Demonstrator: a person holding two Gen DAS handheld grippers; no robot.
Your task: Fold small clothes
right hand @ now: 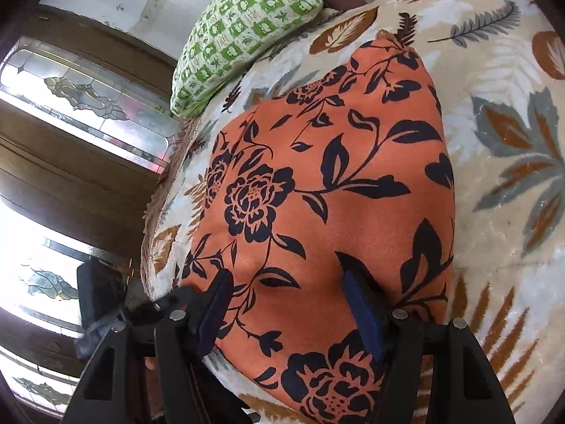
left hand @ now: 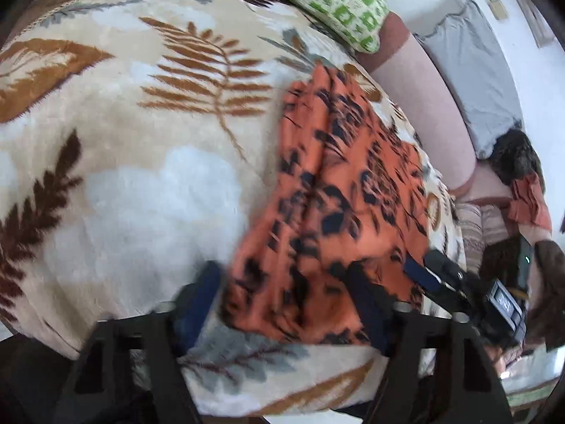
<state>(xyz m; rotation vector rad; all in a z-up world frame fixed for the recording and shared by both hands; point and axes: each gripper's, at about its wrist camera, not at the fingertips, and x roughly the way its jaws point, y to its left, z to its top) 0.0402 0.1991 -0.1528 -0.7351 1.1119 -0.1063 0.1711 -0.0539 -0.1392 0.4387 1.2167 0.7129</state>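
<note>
Orange floral-print cloth garment (right hand: 328, 190) lay flat on the leaf-patterned plush blanket (left hand: 116, 176), long axis running away from both tongs; left gripper (left hand: 282, 304) and right gripper (right hand: 289, 304) hovered spread over its near edge, nothing pinched.

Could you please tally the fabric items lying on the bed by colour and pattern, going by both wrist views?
Orange garment with dark floral print: 1
Green-and-white patterned pillow: 1
Cream blanket with leaf print: 1
Grey pillow at the far side: 1
Total: 4
</note>
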